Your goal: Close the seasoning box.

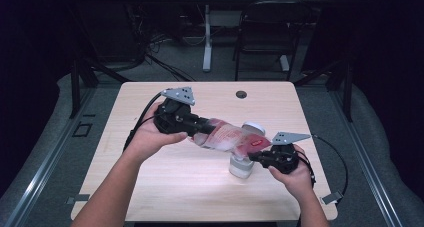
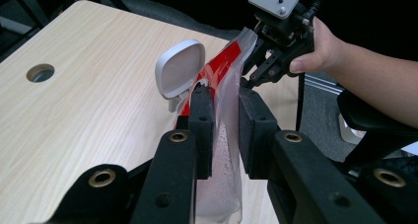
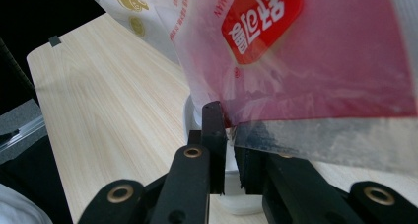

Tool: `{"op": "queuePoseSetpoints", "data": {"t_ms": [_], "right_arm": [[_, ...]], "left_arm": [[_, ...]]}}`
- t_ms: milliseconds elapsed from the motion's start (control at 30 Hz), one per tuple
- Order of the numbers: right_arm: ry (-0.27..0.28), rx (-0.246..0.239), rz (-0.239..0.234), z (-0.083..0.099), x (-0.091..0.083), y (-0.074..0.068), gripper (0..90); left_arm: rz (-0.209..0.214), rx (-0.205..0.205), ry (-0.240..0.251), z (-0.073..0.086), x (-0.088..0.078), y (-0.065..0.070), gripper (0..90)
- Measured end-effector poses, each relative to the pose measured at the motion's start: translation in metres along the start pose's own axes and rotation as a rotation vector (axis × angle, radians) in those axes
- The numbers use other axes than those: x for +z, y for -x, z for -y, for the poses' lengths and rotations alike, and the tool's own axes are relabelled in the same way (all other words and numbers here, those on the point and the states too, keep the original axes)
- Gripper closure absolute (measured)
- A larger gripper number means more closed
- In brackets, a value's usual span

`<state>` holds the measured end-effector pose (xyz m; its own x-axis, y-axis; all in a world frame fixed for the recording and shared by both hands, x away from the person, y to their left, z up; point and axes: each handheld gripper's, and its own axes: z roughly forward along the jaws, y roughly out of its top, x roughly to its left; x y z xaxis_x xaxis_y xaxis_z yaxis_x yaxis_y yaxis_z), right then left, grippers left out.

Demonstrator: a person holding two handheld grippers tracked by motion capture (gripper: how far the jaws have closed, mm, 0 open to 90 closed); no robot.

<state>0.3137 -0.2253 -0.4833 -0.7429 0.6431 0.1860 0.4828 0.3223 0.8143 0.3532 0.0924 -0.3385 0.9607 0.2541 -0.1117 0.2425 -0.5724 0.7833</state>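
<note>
Bag (image 3: 315, 61): red label (image 3: 261, 19) with white Korean lettering, upside down in right gripper view. Small red print along bag's white part, too blurred to read.

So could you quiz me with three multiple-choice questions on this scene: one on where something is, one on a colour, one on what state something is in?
1. Where does the small white plastic container with the open flip lid stand?
A. on the light wooden table, under the pouch
B. on the floor
C. on the chair

2. What colour is the label patch with white lettering on the clear plastic pouch?
A. green
B. blue
C. red

3. How is the pouch held?
A. lying loose on the table
B. clamped at each end by the left gripper and the right gripper
C. pinched by bare fingers

Answers: 1 A, the high view shows it on the tabletop beneath the pouch. 2 C, the right gripper view shows a red patch. 3 B, both gripper views show black jaws closed on the pouch.
</note>
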Motion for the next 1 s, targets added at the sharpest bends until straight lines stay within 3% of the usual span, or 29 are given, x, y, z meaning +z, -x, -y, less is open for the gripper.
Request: {"op": "queuePoseSetpoints", "data": {"t_ms": [433,1000], "right_arm": [[0.009,0.009,-0.004,0.002,-0.001,-0.001,83.8],[0.026,0.01,0.007,-0.002,0.003,-0.001,83.8]], "left_arm": [[0.003,0.019,0.001,-0.005,0.0,0.004,78.2],[-0.01,-0.015,0.019,0.01,-0.006,-0.001,77.8]]}}
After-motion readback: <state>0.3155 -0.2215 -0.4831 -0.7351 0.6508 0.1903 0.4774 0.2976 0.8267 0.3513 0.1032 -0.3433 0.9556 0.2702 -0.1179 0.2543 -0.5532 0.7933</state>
